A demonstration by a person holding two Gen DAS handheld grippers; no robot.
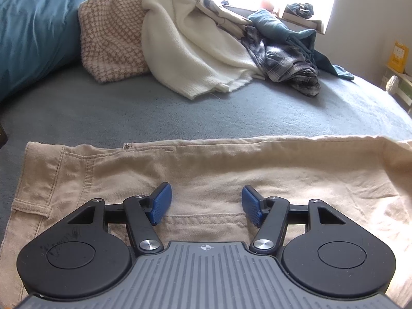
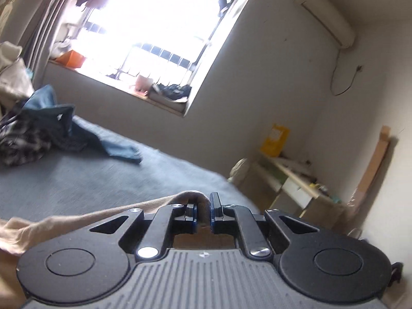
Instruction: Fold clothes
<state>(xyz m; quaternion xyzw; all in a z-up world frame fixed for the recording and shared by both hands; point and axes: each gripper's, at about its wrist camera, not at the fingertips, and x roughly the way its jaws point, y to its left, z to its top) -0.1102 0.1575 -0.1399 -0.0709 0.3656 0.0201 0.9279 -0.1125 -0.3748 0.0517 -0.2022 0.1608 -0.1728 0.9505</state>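
At the left end of the beige trousers (image 1: pixel 206 170), which lie flat across the near part of the grey-blue bed cover (image 1: pixel 128 113), there is the waistband with a belt loop (image 1: pixel 31 206) and thick double seams; this part looks stiff and heavy compared with the rest, so I judge it will stay in place when the other end is lifted. A small metal rivet (image 1: pixel 126 146) shows at the far edge. In the middle, the left gripper (image 1: pixel 206 203) stands above the cloth with its blue pads (image 1: pixel 162 203) well apart and nothing between them; whether the tips touch the cloth I cannot tell. Toward the right the fabric becomes thinner and more wrinkled, a soft cotton twill that bends easily and should not slip much against rubber pads. At the right end, the right gripper (image 2: pixel 203 216) has its jaws almost together on a pinched fold of the trousers (image 2: pixel 190 198), and the cloth hangs from it in a loose band toward the left. I think a good hold is at a hem or a seam, where the layers are thicker. Behind, a pile of other clothes (image 1: pixel 206 46) waits near the window.
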